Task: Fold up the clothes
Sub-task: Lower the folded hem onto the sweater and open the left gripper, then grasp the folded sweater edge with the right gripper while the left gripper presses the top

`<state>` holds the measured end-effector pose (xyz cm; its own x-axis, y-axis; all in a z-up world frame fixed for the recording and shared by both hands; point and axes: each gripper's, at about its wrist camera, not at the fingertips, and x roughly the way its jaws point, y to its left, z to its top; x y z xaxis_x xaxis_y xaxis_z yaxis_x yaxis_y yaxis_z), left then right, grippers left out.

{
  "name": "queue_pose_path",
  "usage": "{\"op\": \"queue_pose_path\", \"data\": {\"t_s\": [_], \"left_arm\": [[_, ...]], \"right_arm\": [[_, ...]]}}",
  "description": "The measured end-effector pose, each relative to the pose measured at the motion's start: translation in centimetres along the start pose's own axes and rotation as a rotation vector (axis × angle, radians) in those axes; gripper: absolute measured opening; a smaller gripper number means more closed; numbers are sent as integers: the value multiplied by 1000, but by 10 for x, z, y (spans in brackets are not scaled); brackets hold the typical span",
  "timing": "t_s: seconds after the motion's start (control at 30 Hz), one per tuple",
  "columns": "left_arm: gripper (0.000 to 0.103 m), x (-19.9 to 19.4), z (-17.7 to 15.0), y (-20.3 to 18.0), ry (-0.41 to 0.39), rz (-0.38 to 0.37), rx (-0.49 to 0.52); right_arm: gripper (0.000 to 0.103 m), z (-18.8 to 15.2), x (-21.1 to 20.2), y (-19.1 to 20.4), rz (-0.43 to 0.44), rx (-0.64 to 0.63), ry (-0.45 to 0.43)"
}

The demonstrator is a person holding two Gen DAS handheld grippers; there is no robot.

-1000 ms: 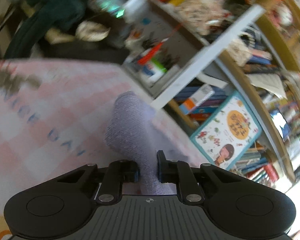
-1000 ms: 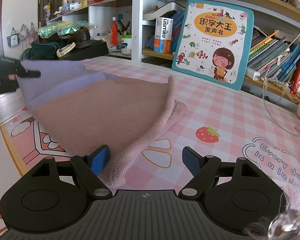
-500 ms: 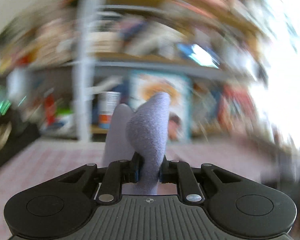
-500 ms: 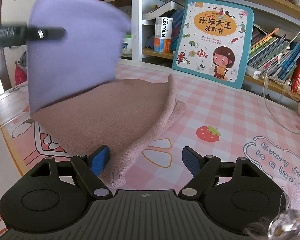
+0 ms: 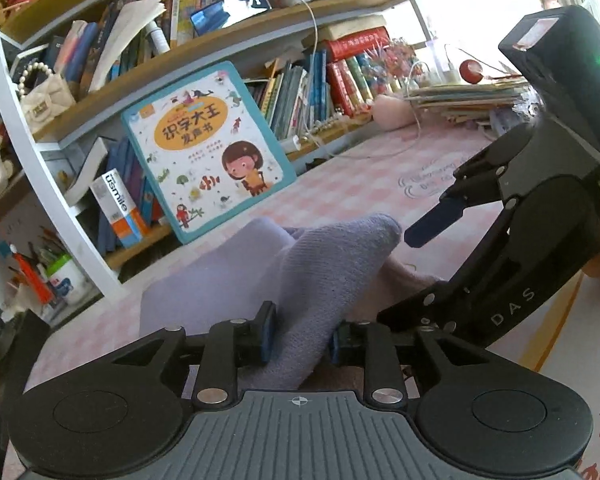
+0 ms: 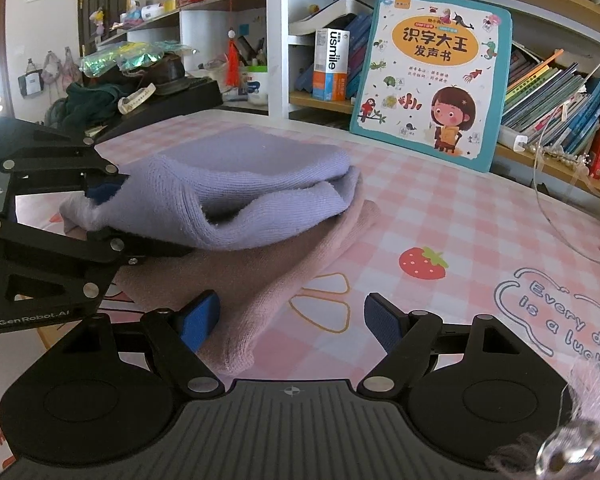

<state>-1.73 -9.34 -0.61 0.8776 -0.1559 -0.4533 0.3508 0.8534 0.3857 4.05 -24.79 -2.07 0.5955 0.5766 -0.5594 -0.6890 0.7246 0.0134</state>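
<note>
A lavender knit garment lies folded over on top of a dusty-pink knit garment on the pink checked table mat. My left gripper is shut on the lavender garment's edge; it also shows in the right wrist view at the left, low over the pink garment. My right gripper is open and empty, its left finger beside the pink garment's near corner. It also shows in the left wrist view at the right.
A teal-edged children's book leans on the bookshelf behind the table. A white shelf post and cluttered shelves stand at the back left. A thin cable loops over the mat at right.
My left gripper has carried the lavender garment's edge up, over and down, so it now lies folded on the pink garment. My right gripper has stayed still and open.
</note>
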Motion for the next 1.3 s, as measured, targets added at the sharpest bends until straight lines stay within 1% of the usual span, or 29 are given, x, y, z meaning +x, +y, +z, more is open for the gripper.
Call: {"op": "queue_pose_path", "data": {"t_s": [0.07, 0.1, 0.13, 0.17, 0.2, 0.23, 0.33, 0.4, 0.47, 0.5, 0.57, 0.6, 0.63, 0.67, 0.7, 0.73, 0.77, 0.87, 0.97, 1.03, 1.1, 1.13, 1.17, 1.2, 1.27, 1.3], "left_arm": [[24, -5, 3, 5, -35, 16, -56], [18, -9, 5, 11, -62, 32, -96], [16, -12, 6, 15, -85, 62, -120], [16, -14, 8, 16, -102, 100, -115], [16, -13, 10, 16, -106, 125, -90], [16, -11, 11, 14, -97, 128, -64], [17, -2, 8, 1, -39, 58, -20], [25, 4, 3, -5, -5, 45, -2], [27, 6, 0, -5, 10, 23, -27], [32, 5, 0, -2, 10, 10, -47], [35, 0, 2, 3, 17, -9, -76], [46, -4, 1, 6, 13, -28, -93], [61, -10, 1, 10, 2, -68, -118], [85, -16, -1, 14, -13, -121, -151], [87, -23, -3, 18, -31, -169, -185], [87, -30, -5, 21, -45, -205, -209], [87, -36, -7, 25, -55, -226, -225], [87, -59, -11, 40, -111, -240, -264], [87, -77, -12, 65, -184, -210, -337], [87, -80, -15, 79, -210, -157, -368], [84, -75, -19, 87, -202, -105, -367], [82, -71, -21, 89, -193, -91, -362], [77, -66, -24, 89, -178, -86, -357], [68, -59, -27, 88, -159, -92, -353], [61, -45, -33, 83, -102, -125, -336], [61, -37, -36, 78, -63, -146, -321]], "right_arm": [[78, 0, 0, 0, -2, -4, -1], [78, 0, 0, 0, -4, -5, -1], [78, 0, 0, 0, -4, -5, -1], [78, 0, 0, 0, -3, -5, -1], [78, 0, 0, 0, -1, -3, 0], [78, 0, 0, 0, 0, -1, 1], [78, 0, 1, -1, 4, 4, 3], [78, 0, 1, -1, 4, 3, 3], [78, 0, 1, -1, 2, -1, 2], [78, 0, 1, -1, 3, -1, 4], [81, 0, 3, -1, 7, 1, 11], [81, 0, 3, -2, 9, 3, 15], [81, 0, 3, -2, 11, 7, 16], [82, 0, 4, -3, 13, 13, 18], [83, 0, 4, -3, 13, 17, 19], [83, -1, 4, -3, 13, 19, 19], [83, -1, 4, -3, 13, 20, 19], [83, -1, 3, -1, 5, 11, 13], [83, -2, -1, 1, -8, 2, -5], [83, -2, -3, 1, -11, 9, -10], [83, 0, -8, -2, -6, 54, 3], [83, 1, -12, -4, 0, 75, 3], [83, 2, -17, -7, 11, 96, -3], [83, 3, -24, -10, 30, 119, -13], [83, 8, -37, -17, 79, 169, -35], [83, 10, -44, -21, 115, 208, -52]]}}
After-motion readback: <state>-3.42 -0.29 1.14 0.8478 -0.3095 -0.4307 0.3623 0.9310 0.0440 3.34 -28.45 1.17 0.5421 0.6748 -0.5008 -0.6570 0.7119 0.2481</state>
